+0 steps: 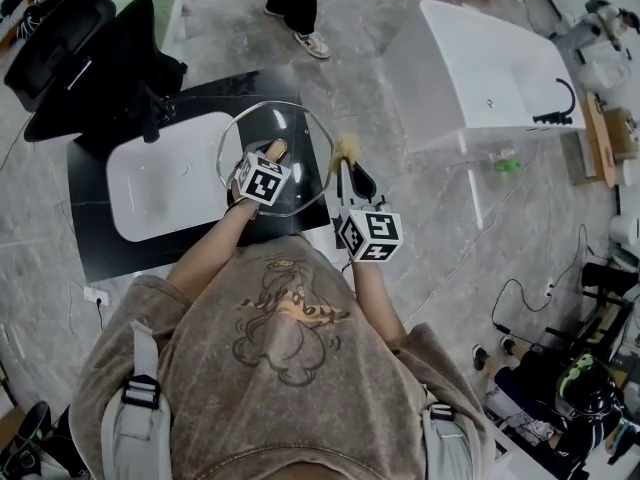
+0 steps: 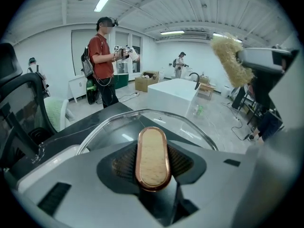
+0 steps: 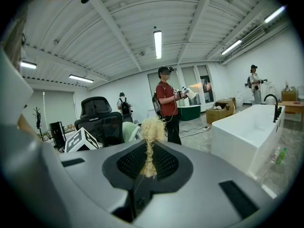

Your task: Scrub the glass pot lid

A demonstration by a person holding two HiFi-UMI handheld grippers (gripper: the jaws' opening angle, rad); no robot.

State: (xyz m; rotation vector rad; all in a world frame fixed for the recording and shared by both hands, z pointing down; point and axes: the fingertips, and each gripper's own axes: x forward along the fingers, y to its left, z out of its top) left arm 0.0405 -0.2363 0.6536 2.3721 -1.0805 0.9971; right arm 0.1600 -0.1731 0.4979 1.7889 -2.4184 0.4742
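While the left gripper (image 1: 271, 160) pinched the glass pot lid (image 1: 300, 133) by its handle (image 2: 153, 158), mid-frame beside the white sink (image 1: 150, 203), the right gripper (image 1: 353, 180) squeezed a yellow scrubber (image 1: 346, 149) just off the rim; scrubbing seemed mostly left to do; only the head view showed the whole lid; only the right gripper view showed the squeezed tuft.

We stand in a large open test hall, set up like a bathroom showroom. A long white freestanding bathtub (image 1: 470, 78) sits on the grey marble-look tiled floor (image 1: 355, 88). Left of the bathtub are a black counter with a white oval basin (image 1: 150, 188) and a black office chair (image 1: 90, 68). Beyond the bathtub there is a brown cardboard box (image 2: 142, 83) and a person in a red shirt with a backpack and head rig (image 2: 101, 56). Above the bathtub hang white fluorescent tube lights (image 3: 157, 44).
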